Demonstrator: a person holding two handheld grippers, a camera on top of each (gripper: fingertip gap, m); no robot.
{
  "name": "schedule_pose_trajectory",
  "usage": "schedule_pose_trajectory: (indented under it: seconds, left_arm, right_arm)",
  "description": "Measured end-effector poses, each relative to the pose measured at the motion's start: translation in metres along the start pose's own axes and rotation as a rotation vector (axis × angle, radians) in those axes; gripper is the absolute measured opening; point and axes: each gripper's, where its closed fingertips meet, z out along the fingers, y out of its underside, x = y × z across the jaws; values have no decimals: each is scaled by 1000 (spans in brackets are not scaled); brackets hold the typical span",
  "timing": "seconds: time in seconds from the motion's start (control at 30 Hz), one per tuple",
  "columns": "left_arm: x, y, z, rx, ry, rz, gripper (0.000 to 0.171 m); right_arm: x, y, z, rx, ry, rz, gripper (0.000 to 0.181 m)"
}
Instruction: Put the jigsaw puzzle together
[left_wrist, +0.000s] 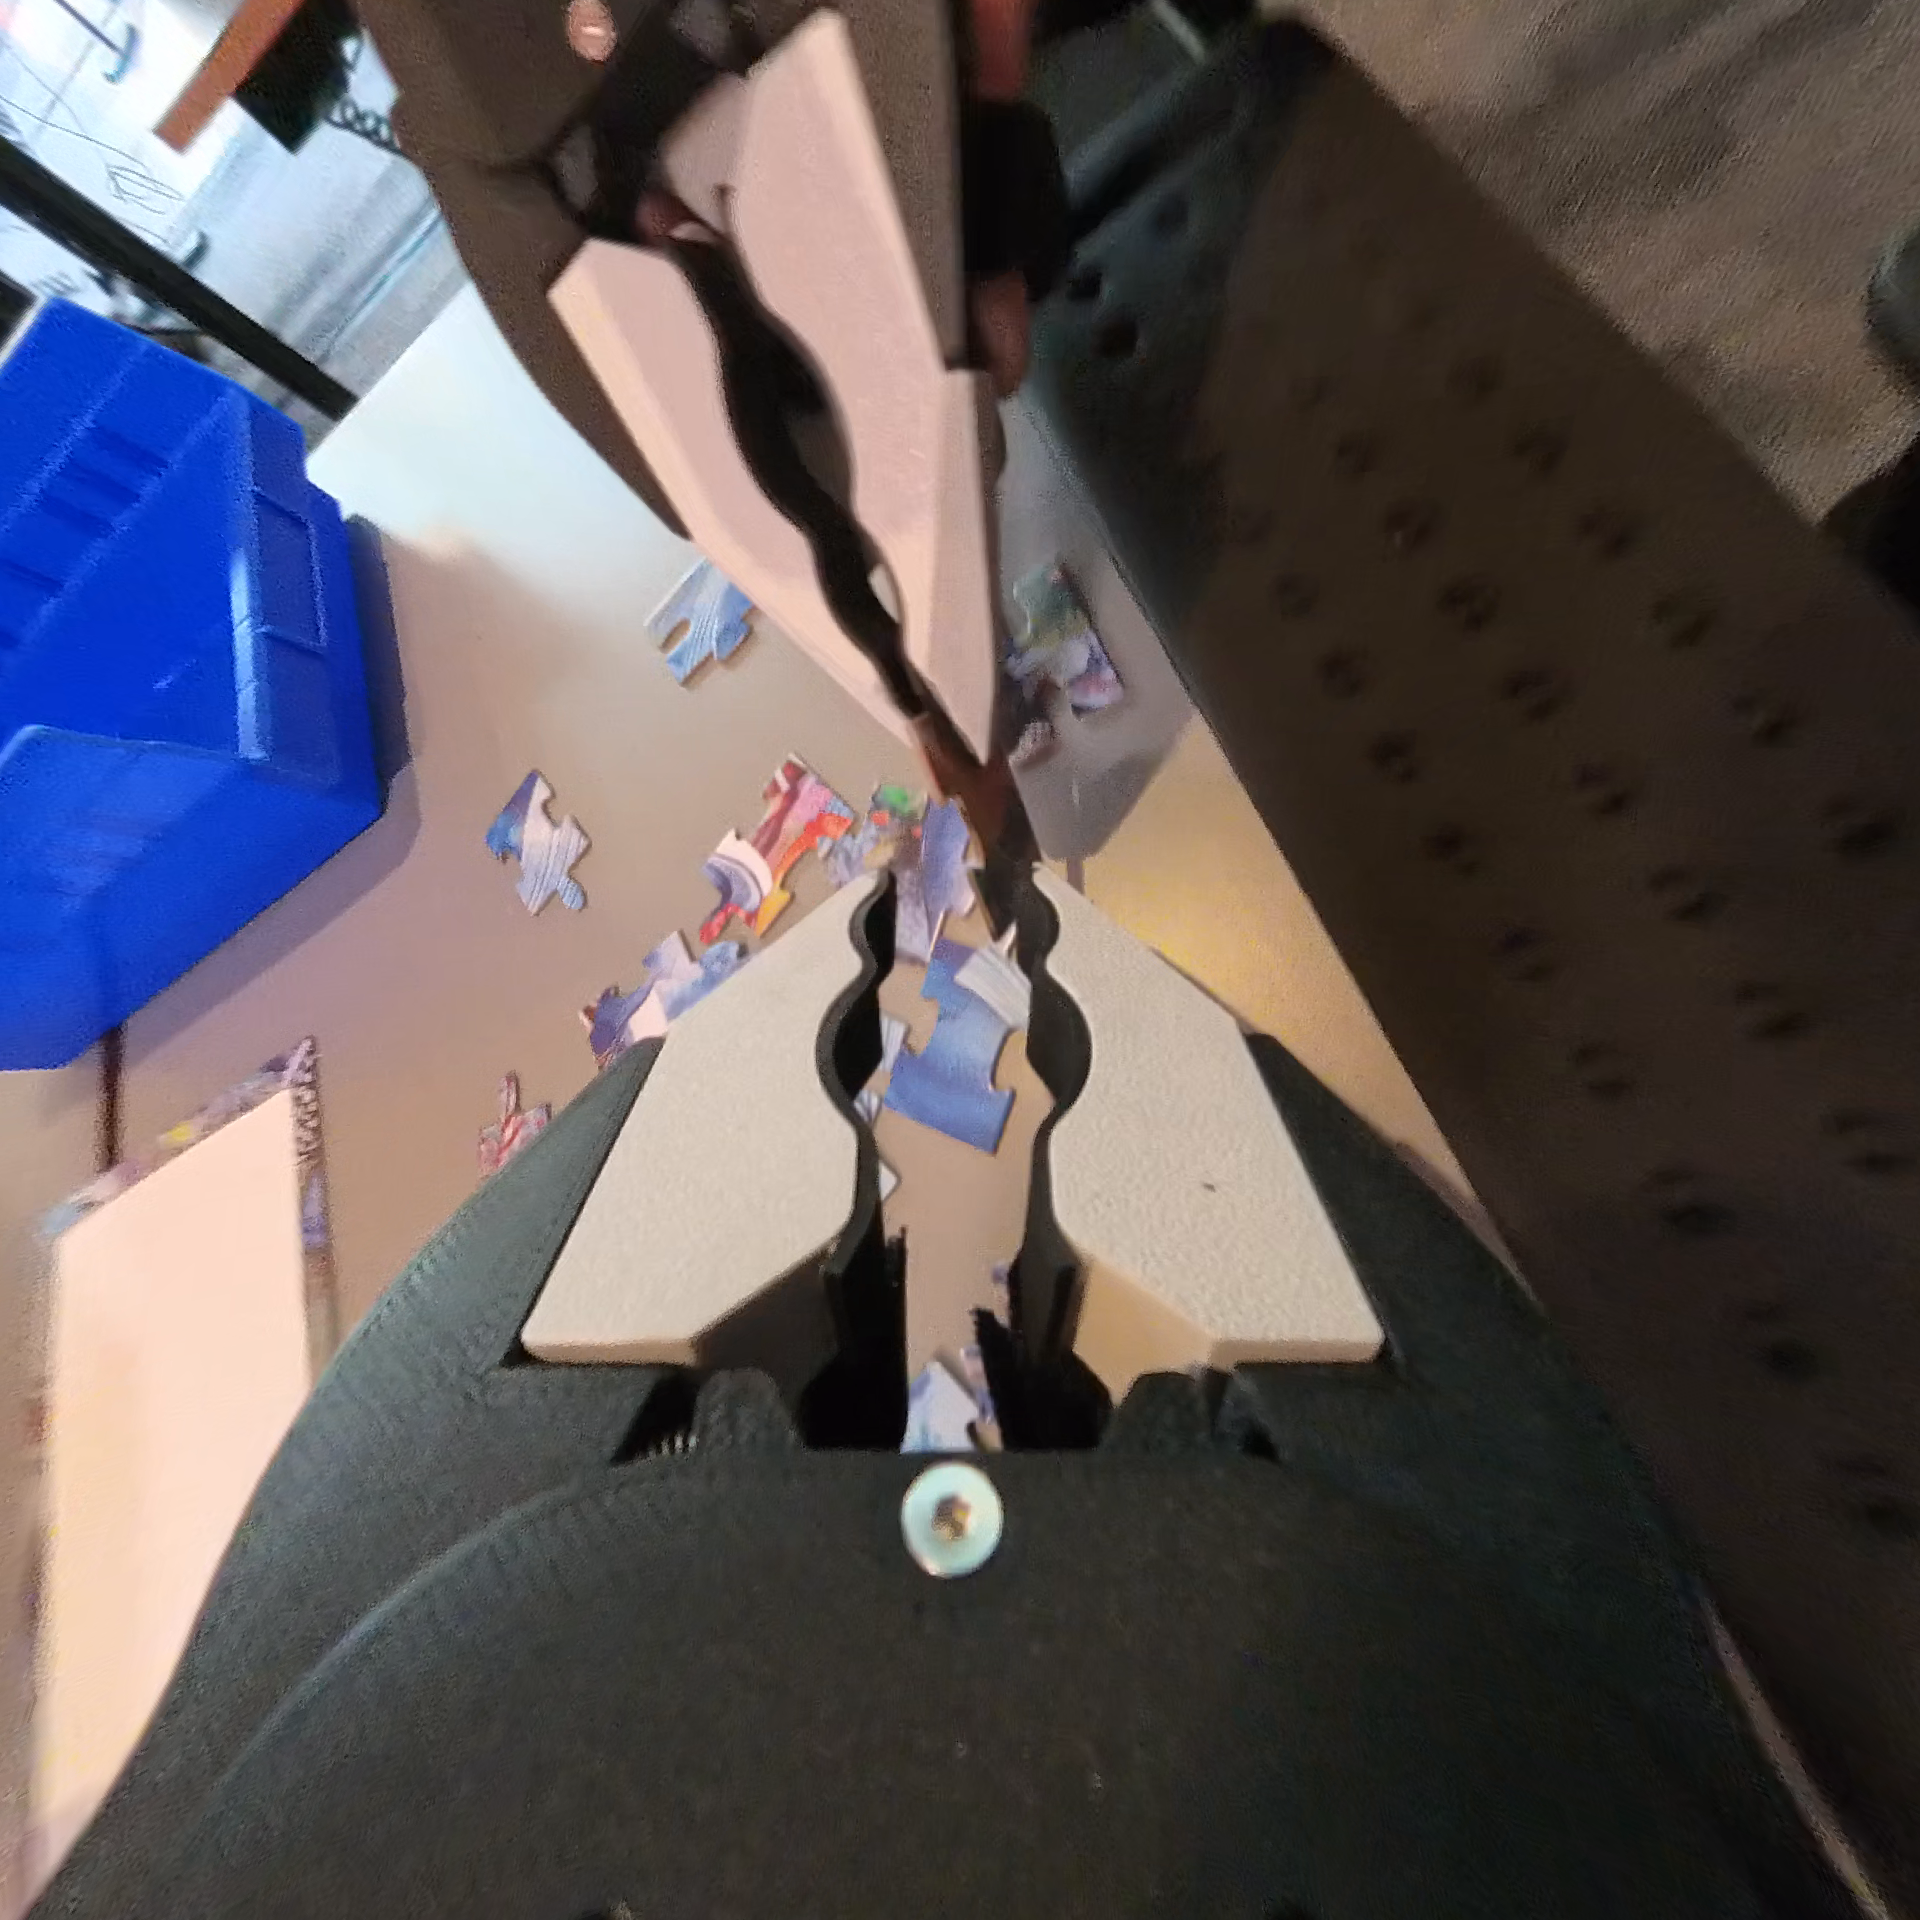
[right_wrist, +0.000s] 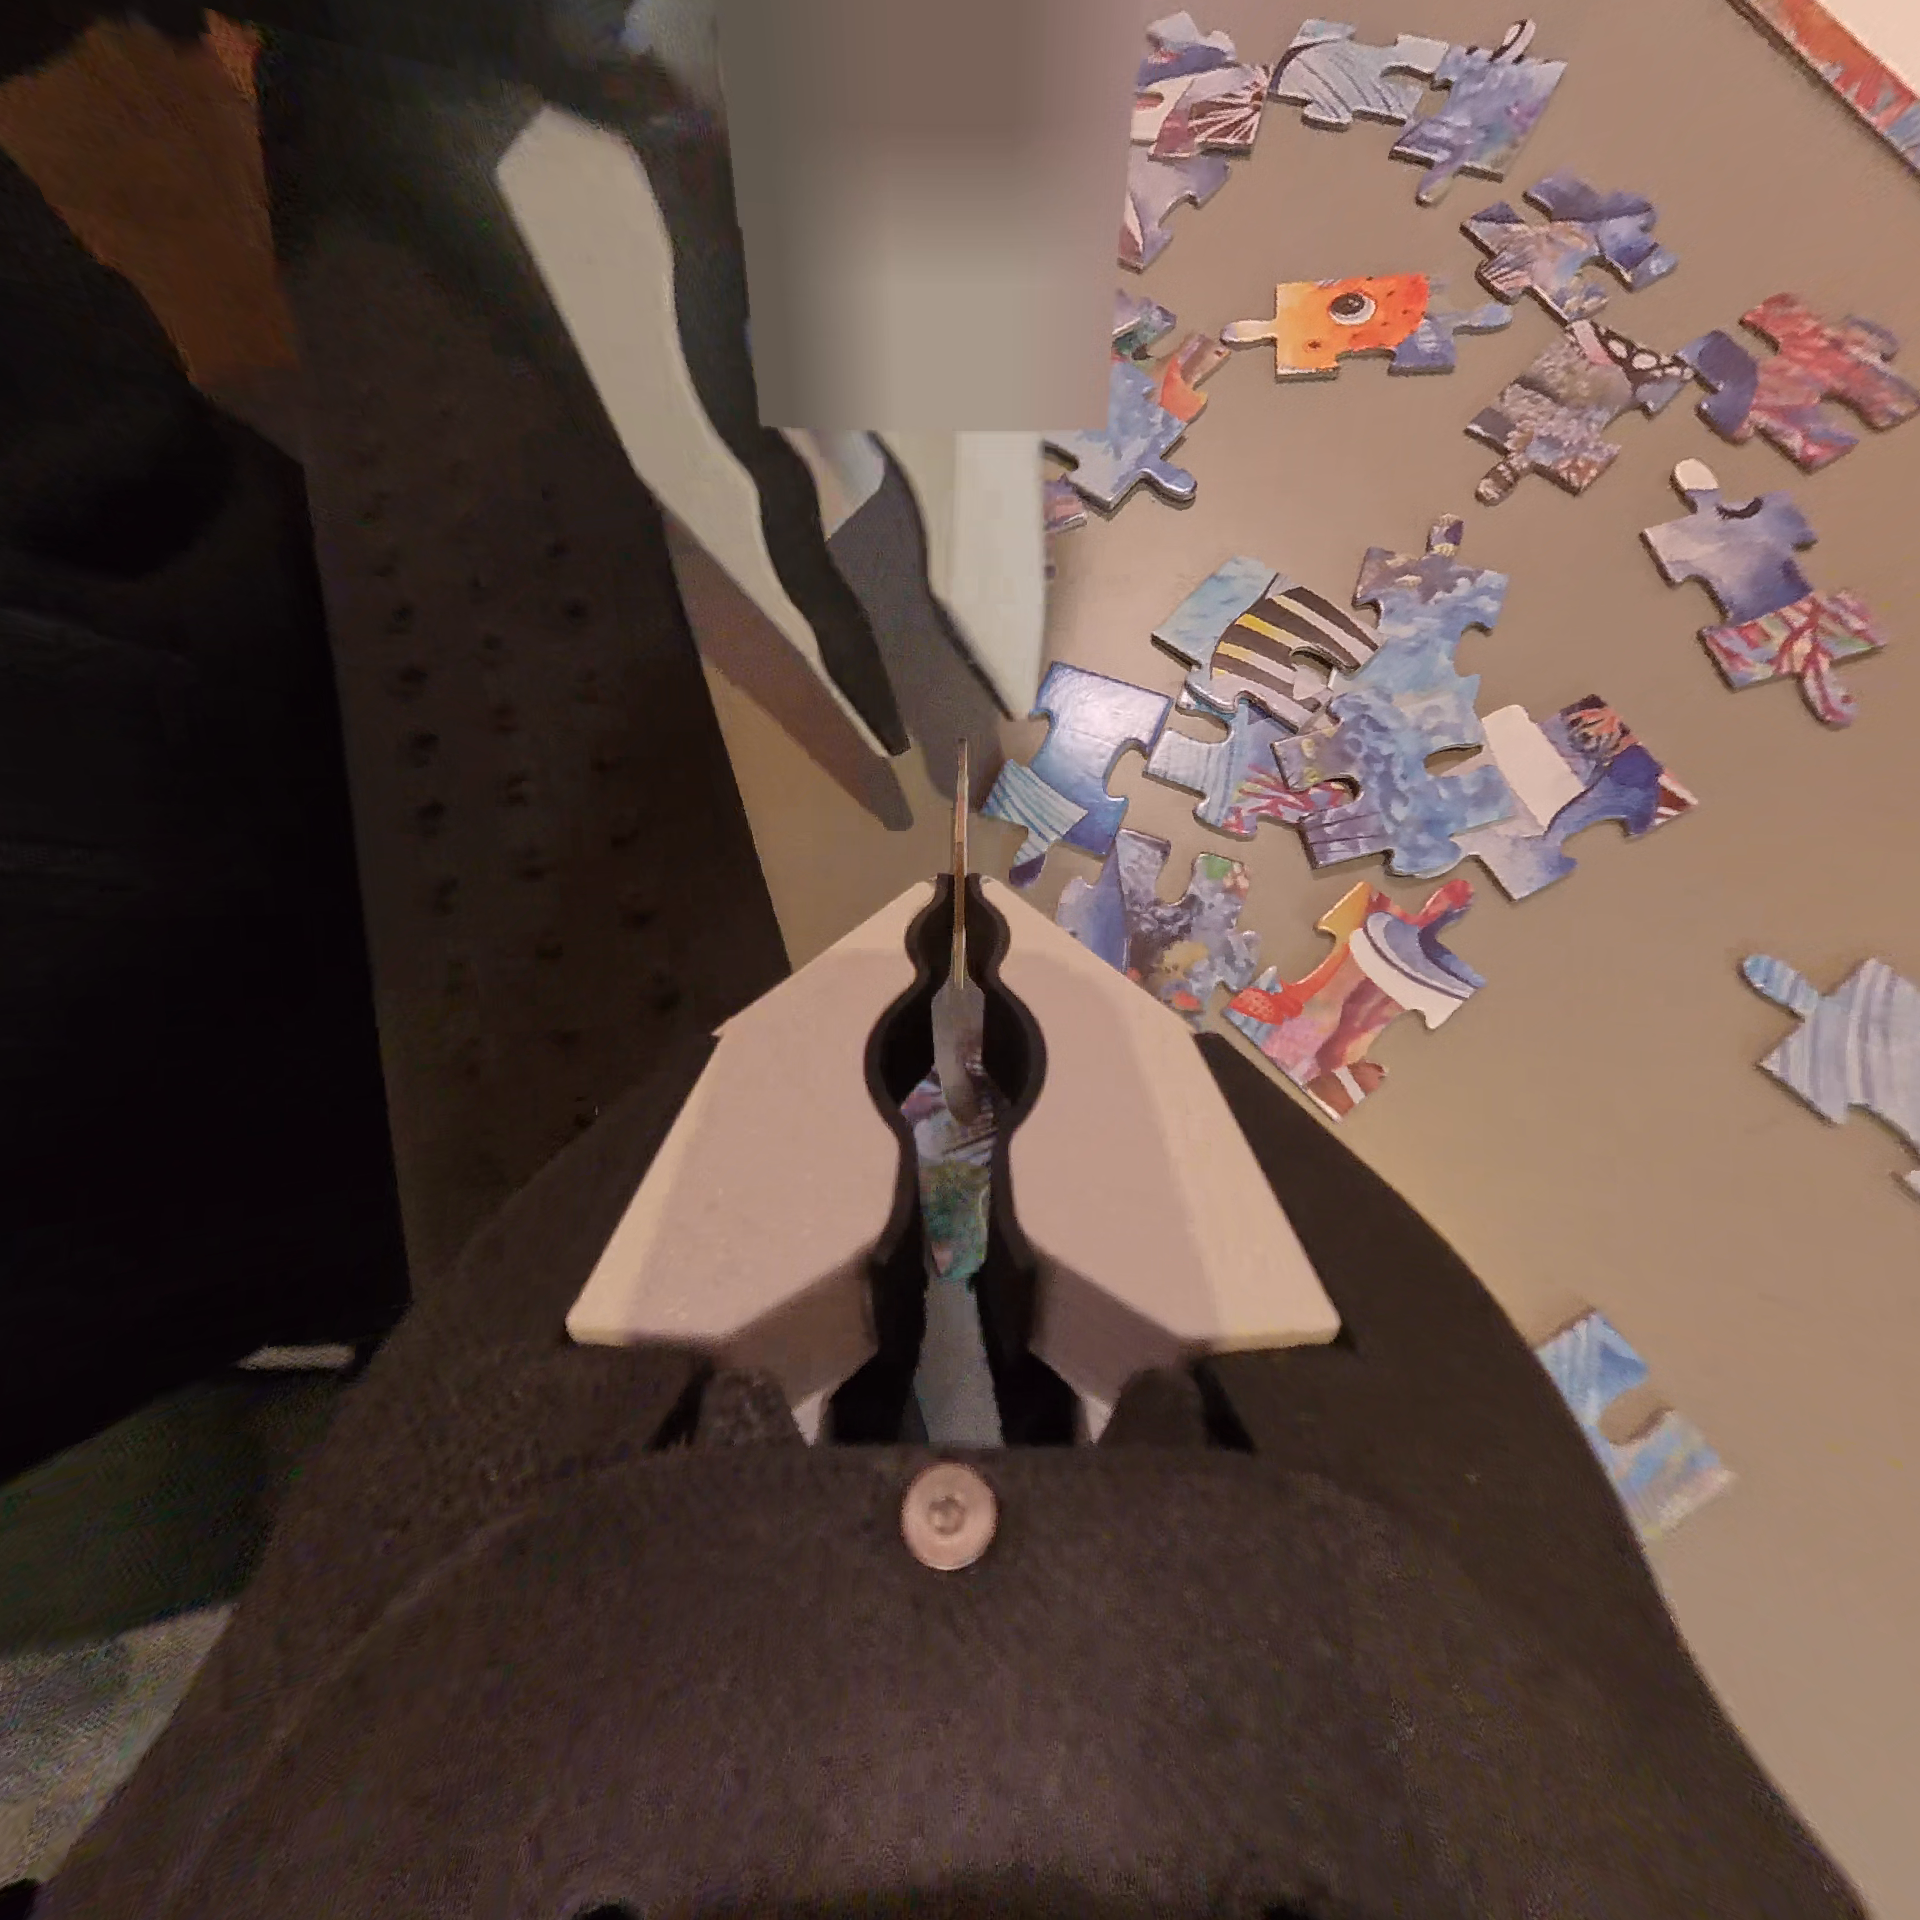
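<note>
Right gripper (right_wrist: 958, 894) clamped on a thin jigsaw piece (right_wrist: 960, 831) held edge-on, raised above the tan table (right_wrist: 1455, 1247). Left gripper (left_wrist: 961, 883) parted, holding nothing, tip to tip with the right one. Loose blue and coral puzzle pieces (right_wrist: 1392, 790) scattered below. Blue bin (left_wrist: 177, 665) at far left.

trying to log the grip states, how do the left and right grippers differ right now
The right gripper is shut on a puzzle piece held edge-on and upright; the left gripper is open and holds nothing. Loose pieces on the table show through the left's gap, while the right's tips meet on the piece. Both have pale fingers on black bodies.
</note>
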Motion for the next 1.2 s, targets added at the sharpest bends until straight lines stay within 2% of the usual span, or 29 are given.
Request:
schedule_pose_trajectory:
  seconds: [0.13, 0.27, 0.37, 0.43, 0.5, 0.57, 0.7, 0.8, 0.9, 1.03, 1.07, 1.2]
  left_arm:
    - [-3, -23, 5, 94, 116, -126, 14]
    - [7, -24, 19, 68, 216, -157, 2]
    - [4, -28, 24, 100, 218, -202, 0]
    - [-3, -31, 25, 133, 207, -243, 0]
    - [-16, -33, 25, 179, 193, -320, 0]
    - [-31, -44, 20, 284, 198, -416, 1]
    - [-56, -62, 14, 451, 214, -522, 0]
    - [-63, -70, 13, 523, 237, -566, 0]
    - [-66, -73, 14, 563, 244, -589, 0]
    - [-72, -71, 15, 585, 259, -637, 3]
    - [-74, -68, 17, 561, 246, -626, 11]
    - [-95, -35, 26, 376, 119, -557, 19]
  right_arm:
    - [-8, -1, -9, -80, 29, -125, 0]
    - [-10, -3, -15, -124, 66, -195, 0]
    - [-8, -3, -21, -120, 100, -216, 0]
    - [-2, -8, -29, -60, 147, -183, 19]
    - [7, -11, -43, 17, 194, -120, 27]
    - [17, -12, -58, 106, 225, -34, 30]
    - [28, -15, -72, 276, 181, 116, 23]
    - [33, -18, -75, 352, 156, 164, 15]
    - [32, -25, -78, 430, 108, 171, 0]
    - [34, -28, -83, 464, 67, 176, 0]
    - [37, -28, -85, 464, 61, 187, 0]
    - [74, -12, -100, 388, 113, 260, 0]
